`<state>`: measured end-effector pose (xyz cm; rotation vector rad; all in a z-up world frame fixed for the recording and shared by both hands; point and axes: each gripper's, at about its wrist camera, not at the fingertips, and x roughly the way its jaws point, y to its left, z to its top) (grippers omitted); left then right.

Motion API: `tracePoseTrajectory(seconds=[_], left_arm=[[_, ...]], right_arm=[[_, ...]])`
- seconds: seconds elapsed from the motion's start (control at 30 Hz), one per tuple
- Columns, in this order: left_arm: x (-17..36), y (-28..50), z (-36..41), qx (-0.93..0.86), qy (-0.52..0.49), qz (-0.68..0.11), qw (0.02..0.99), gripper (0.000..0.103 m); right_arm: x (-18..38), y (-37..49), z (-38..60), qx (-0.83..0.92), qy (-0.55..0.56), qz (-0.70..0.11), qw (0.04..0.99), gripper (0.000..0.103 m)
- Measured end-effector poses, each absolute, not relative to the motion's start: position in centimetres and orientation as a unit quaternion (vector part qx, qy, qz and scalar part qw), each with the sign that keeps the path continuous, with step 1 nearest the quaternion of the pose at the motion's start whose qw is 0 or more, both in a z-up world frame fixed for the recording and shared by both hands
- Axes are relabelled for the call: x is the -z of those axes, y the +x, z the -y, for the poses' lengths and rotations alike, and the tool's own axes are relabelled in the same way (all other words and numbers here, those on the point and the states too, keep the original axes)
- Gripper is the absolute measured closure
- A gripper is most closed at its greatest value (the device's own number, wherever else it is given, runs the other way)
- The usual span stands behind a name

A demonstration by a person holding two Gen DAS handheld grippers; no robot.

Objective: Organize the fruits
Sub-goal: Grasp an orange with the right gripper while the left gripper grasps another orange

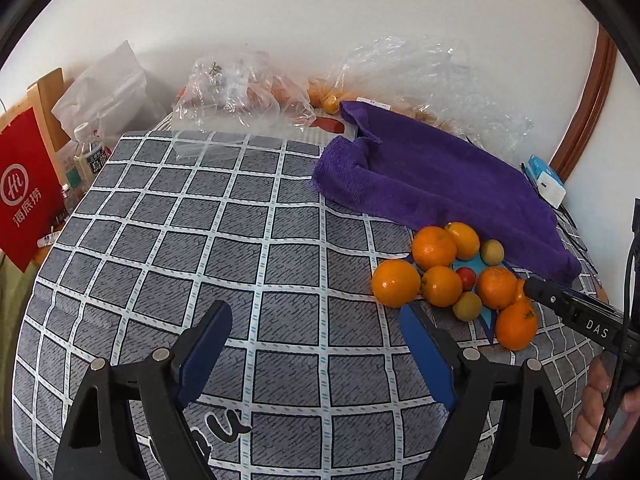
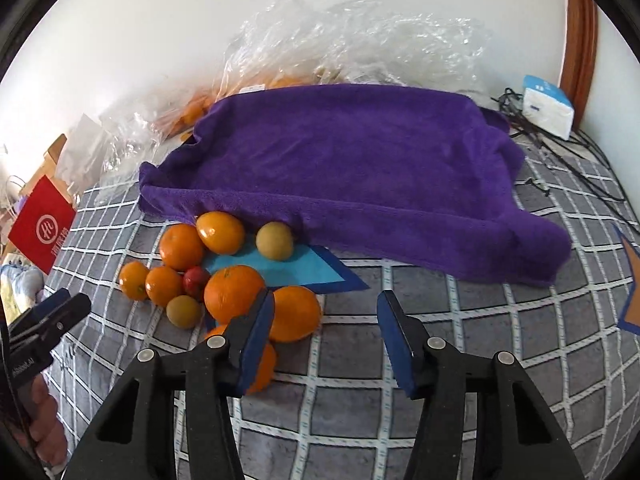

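Note:
A heap of several oranges, small yellow-green fruits and one small red fruit lies on the checked tablecloth, partly on a blue paper, just in front of a purple towel. My left gripper is open and empty, left of the heap. My right gripper is open and empty; its left finger stands in front of two oranges. The right gripper also shows in the left wrist view, at the heap's right side.
Clear plastic bags with more oranges lie along the back wall. A red paper bag and a water bottle stand at the left edge. A white-blue box and black cables lie at the back right.

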<state>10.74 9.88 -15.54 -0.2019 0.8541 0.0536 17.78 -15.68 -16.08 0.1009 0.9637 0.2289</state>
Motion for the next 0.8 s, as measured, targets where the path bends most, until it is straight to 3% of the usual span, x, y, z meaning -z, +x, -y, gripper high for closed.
tracePoseTrajectory(seconds=[0.2, 0.27, 0.33, 0.37, 0.67, 0.8], left_arm=[[16.1, 11.4, -10.4, -0.021, -0.116, -0.418, 0.901, 0.018], [16.1, 11.7, -10.4, -0.018, -0.119, -0.420, 0.899, 0.018], [16.1, 11.8, -10.3, -0.017, -0.118, -0.420, 0.900, 0.018], [16.1, 11.9, -10.2, -0.015, -0.118, -0.421, 0.899, 0.018], [16.9, 13.4, -8.1, 0.016, -0.112, -0.429, 0.896, 0.019], [17.2, 14.1, -7.0, 0.030, -0.108, -0.431, 0.895, 0.033]], right_arm=[[16.7, 18.3, 15.0, -0.130, 0.048, -0.475, 0.869, 0.049], [16.9, 18.7, 15.0, -0.140, 0.053, -0.480, 0.864, 0.053], [17.1, 19.0, 14.9, -0.151, 0.063, -0.485, 0.859, 0.068], [17.2, 19.1, 15.0, -0.154, 0.065, -0.488, 0.857, 0.070], [16.3, 17.1, 18.0, -0.097, 0.027, -0.470, 0.877, 0.071], [16.8, 17.0, 19.4, -0.101, 0.029, -0.476, 0.873, 0.070]])
